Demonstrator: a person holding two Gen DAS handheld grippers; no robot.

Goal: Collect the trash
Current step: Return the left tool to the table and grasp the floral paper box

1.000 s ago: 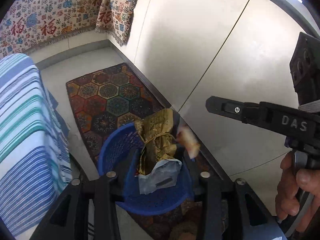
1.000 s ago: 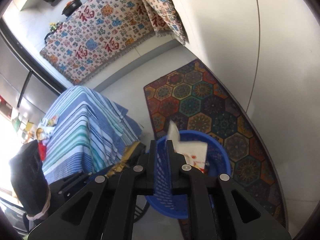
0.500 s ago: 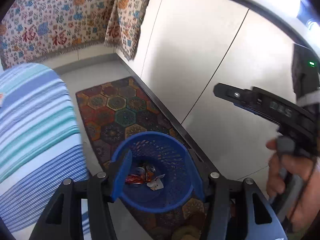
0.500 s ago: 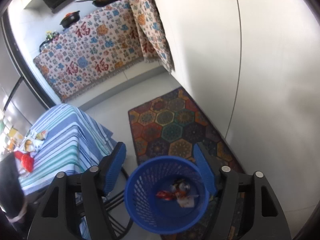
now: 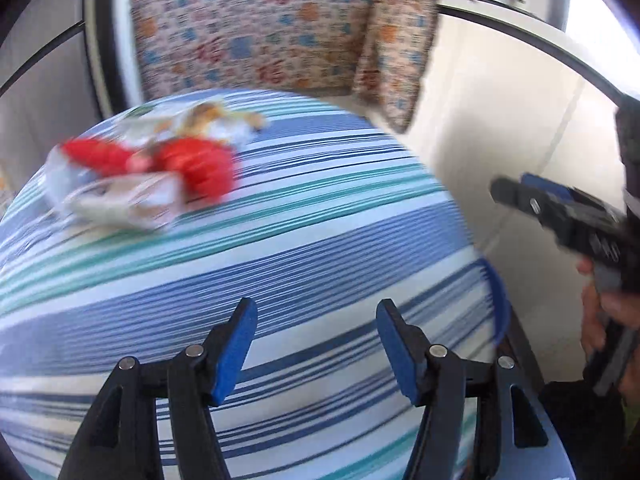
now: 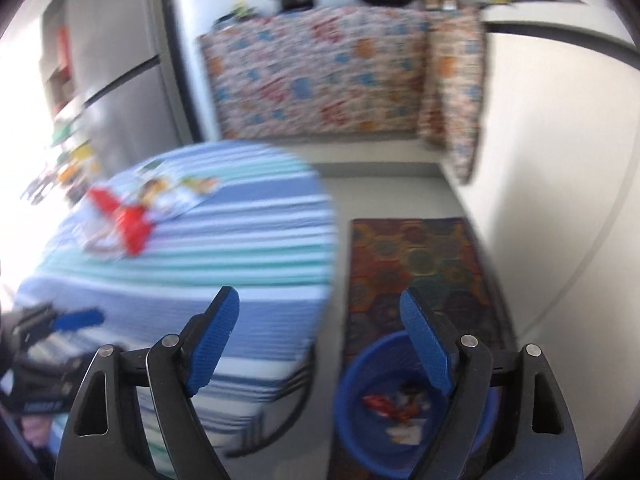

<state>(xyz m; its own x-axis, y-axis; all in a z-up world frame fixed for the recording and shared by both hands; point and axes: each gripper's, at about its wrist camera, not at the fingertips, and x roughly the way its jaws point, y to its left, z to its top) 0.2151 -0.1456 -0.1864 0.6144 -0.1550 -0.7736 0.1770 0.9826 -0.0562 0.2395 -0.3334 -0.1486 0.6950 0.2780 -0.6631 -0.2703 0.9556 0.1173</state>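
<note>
Both grippers empty above the striped table

The left gripper [image 5: 312, 344] and right gripper [image 6: 320, 344] have just been opening, nothing between their jaws; crumpled wrappers [image 5: 140, 172] lie on the striped cloth [image 5: 320, 216], more trash sits inside the blue basket [image 6: 360, 368] on the floor

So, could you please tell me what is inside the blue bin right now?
The bin holds a few crumpled wrappers, red and pale. The right tool's finger covers part of it, so anything there stays hidden.
</note>
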